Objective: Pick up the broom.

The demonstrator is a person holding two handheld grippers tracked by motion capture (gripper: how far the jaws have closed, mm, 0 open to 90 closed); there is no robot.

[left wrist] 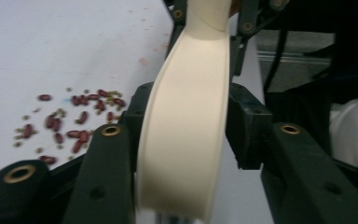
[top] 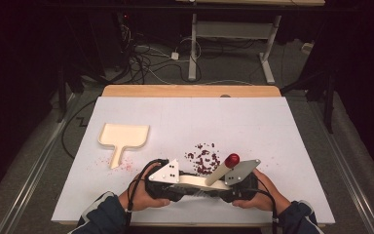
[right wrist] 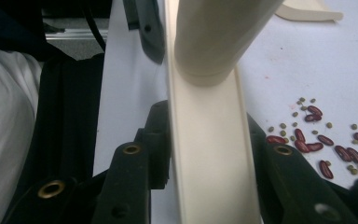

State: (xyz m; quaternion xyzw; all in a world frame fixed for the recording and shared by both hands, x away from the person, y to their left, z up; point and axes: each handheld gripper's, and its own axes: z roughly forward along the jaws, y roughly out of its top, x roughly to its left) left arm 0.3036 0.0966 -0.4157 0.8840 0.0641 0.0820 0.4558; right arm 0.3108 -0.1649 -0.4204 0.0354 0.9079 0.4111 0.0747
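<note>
Between the black jaws of the left gripper [left wrist: 186,140] a cream scraper [left wrist: 186,140] is seen edge-on, both pads pressed against its sides; scattered red beans [left wrist: 74,121] lie on the white table [left wrist: 51,42] left of those jaws. From the right gripper [right wrist: 209,154] the same scraper is clamped between its own jaws — beans to their right, a cream dustpan [right wrist: 307,11] far beyond. Only from above is the scraper's red-knobbed handle [top: 232,160] disclosed — rising beside the right gripper's grey plate.

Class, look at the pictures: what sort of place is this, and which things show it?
Probably a lab or recording workspace: a white-topped table on a bare floor, loose cables behind it, dark surroundings, and a desk frame at the back.
</note>
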